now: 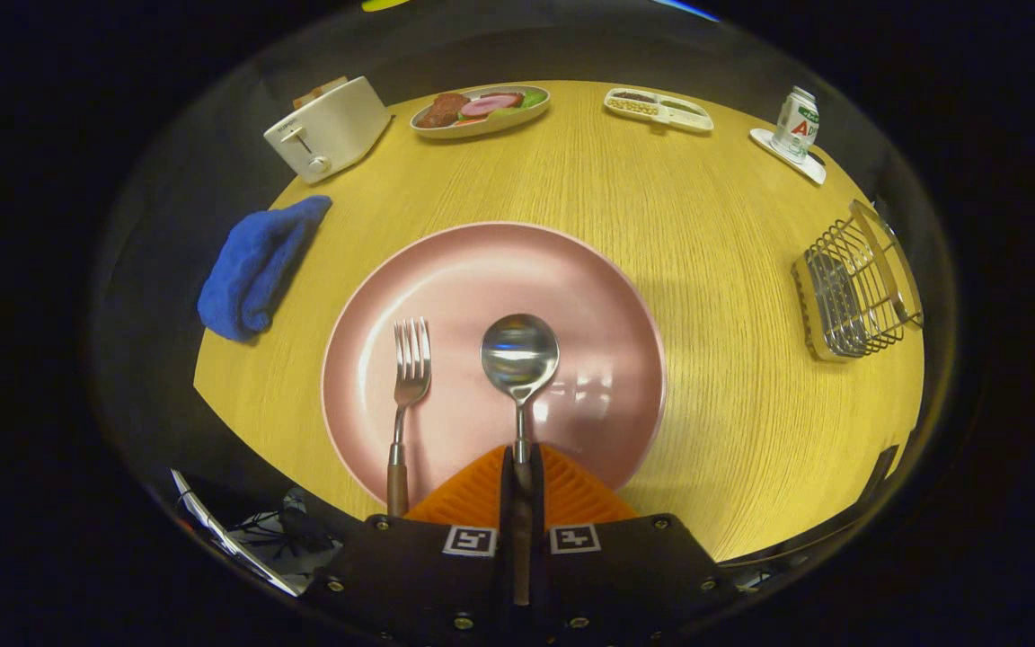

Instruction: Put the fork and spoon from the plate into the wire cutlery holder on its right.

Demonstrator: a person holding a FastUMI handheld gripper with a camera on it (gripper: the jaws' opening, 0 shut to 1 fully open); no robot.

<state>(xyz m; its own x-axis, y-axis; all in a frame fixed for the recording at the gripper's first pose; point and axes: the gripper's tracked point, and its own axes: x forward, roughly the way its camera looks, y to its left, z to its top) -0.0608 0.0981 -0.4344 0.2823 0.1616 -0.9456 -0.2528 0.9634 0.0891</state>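
The single camera rode on the gripper (517, 467) and looked forward along its two fingers, angled down from above onto the pink plate (571, 270), which sat close beneath the lens and served as the centre of the scene. Its fisheye bent the yellow table (706, 225) around that plate. Beyond the plate, along the table's far edge, the view reached a toaster (327, 128) and food dishes; well off to the plate's right it took in the wire cutlery holder (854, 283), perhaps somewhat stretched by distortion.
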